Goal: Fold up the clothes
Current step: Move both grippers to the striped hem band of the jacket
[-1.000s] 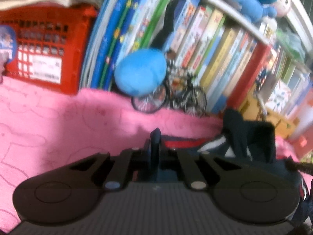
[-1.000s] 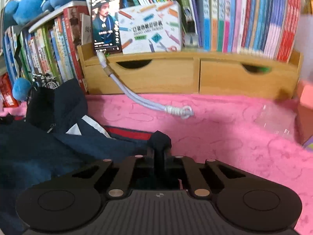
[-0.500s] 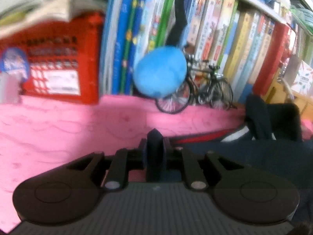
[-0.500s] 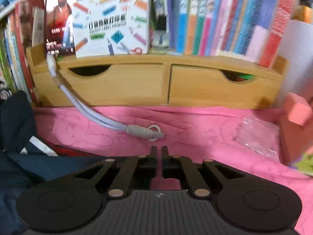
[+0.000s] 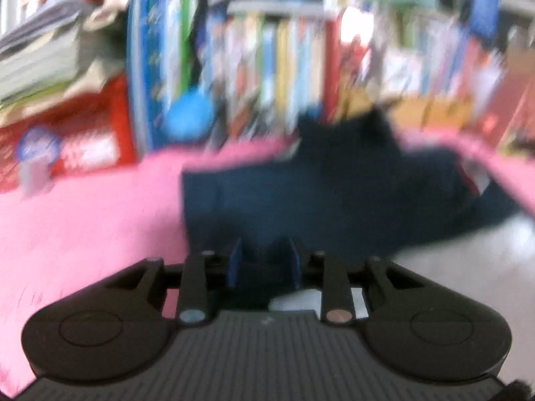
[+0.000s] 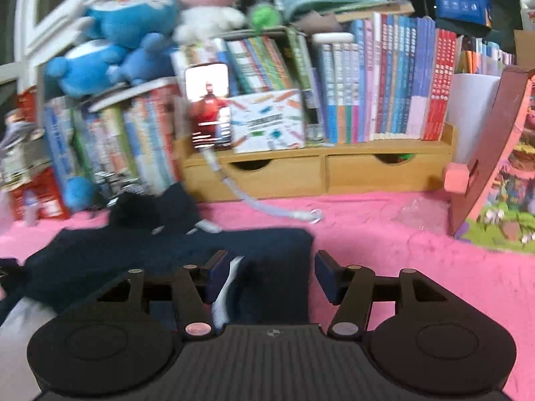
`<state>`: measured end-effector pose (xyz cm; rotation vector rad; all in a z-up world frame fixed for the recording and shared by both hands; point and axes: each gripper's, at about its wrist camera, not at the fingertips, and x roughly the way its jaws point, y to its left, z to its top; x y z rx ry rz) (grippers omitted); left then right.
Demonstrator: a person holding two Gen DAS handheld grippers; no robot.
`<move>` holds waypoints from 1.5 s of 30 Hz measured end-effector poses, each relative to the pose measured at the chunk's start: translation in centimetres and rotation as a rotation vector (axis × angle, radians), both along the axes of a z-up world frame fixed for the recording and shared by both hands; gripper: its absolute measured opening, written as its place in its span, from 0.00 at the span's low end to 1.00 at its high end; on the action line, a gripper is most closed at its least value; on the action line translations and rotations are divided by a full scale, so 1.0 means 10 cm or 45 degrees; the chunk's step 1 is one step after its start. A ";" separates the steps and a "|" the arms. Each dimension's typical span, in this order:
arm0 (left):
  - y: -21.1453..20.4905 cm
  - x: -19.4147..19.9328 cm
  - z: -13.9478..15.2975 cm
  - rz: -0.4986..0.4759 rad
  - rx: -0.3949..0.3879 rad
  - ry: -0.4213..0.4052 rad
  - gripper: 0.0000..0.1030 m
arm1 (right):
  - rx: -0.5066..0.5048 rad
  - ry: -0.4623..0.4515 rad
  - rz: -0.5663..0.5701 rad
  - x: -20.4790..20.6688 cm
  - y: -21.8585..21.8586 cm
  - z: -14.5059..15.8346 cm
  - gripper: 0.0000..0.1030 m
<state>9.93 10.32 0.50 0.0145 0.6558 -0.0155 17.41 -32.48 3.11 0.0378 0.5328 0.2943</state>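
Navy garment (image 6: pixel 174 260) lies spread flat on pink cloth (image 6: pixel 418 260) covering the table, directly ahead of and beneath both tools. Right tool (image 6: pixel 267 272): fingers wide apart, gripping nothing; the garment's right edge passes between them, with a white stripe (image 6: pixel 227 287) just inside its left finger. Left tool (image 5: pixel 264 264): fingers parted, nothing between them but the navy fabric lying below; left view heavily motion-blurred, so contact with the fabric cannot be told. Garment's collar end bunches dark and raised at the far side, ahead-left of the right tool. Red-and-white trim (image 5: pixel 474 180) shows at the fabric's edge, ahead-right of the left tool. Beyond the right tool: wooden drawer unit (image 6: pixel 317 173) carrying upright books (image 6: pixel 394 80), a lit phone (image 6: pixel 209 103) propped against them, its white cable (image 6: pixel 267 205) trailing onto the pink cloth just beyond the garment. Blue plush toys (image 6: pixel 113 40) sit atop books far ahead-left.
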 end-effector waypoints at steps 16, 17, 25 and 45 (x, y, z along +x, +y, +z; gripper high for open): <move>-0.76 -1.82 0.12 -0.052 -0.086 -0.192 0.51 | -0.113 -0.118 0.220 -2.26 0.25 -0.15 0.80; -0.82 -1.94 0.08 -0.044 -0.084 -0.192 0.51 | -0.100 -0.120 0.221 -2.39 0.22 -0.17 0.81; -1.21 -2.93 -0.10 0.077 -0.266 -0.137 0.62 | -0.055 -0.172 -0.016 -3.64 0.25 -0.32 0.83; -1.46 -2.99 -0.29 0.123 -0.009 -0.038 0.69 | -0.146 -0.122 0.148 -4.04 0.60 -0.51 0.91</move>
